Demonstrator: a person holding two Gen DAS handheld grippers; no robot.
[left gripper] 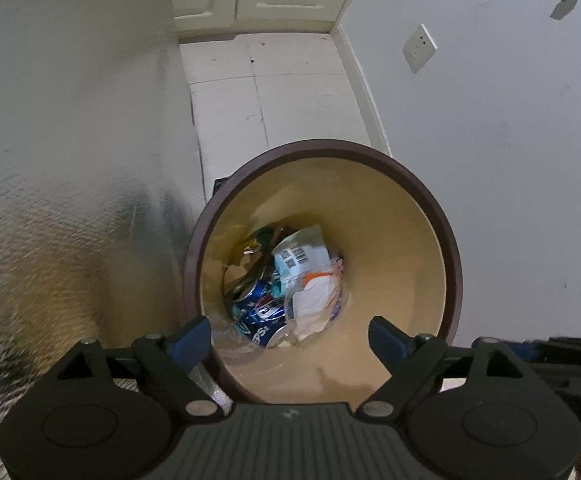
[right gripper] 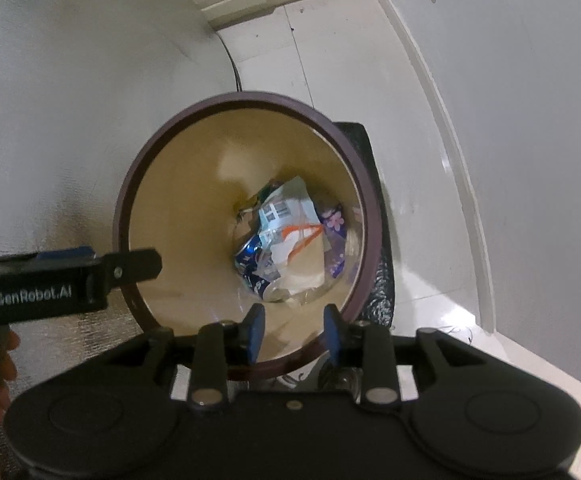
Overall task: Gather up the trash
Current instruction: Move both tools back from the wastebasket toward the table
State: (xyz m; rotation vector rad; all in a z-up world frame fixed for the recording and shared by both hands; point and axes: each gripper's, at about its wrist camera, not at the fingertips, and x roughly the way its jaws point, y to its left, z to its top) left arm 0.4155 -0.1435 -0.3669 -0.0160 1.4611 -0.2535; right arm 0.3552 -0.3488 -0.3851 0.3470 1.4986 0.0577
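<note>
Your left gripper (left gripper: 290, 330) and right gripper (right gripper: 292, 330), both spread and empty, hover over the brown-rimmed beige bin (left gripper: 402, 216), positioned for dropping trash

We see a tan bin (left gripper: 402, 240) with a dark brown rim, a blue Pepsi can (left gripper: 260, 314) inside, white barcoded wrapper (left gripper: 298, 258), and blue-padded black fingers (right gripper: 255, 330).

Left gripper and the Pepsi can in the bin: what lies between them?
Nothing: in the left wrist view, only bare tan bin wall separates the open left gripper from the can.
</note>
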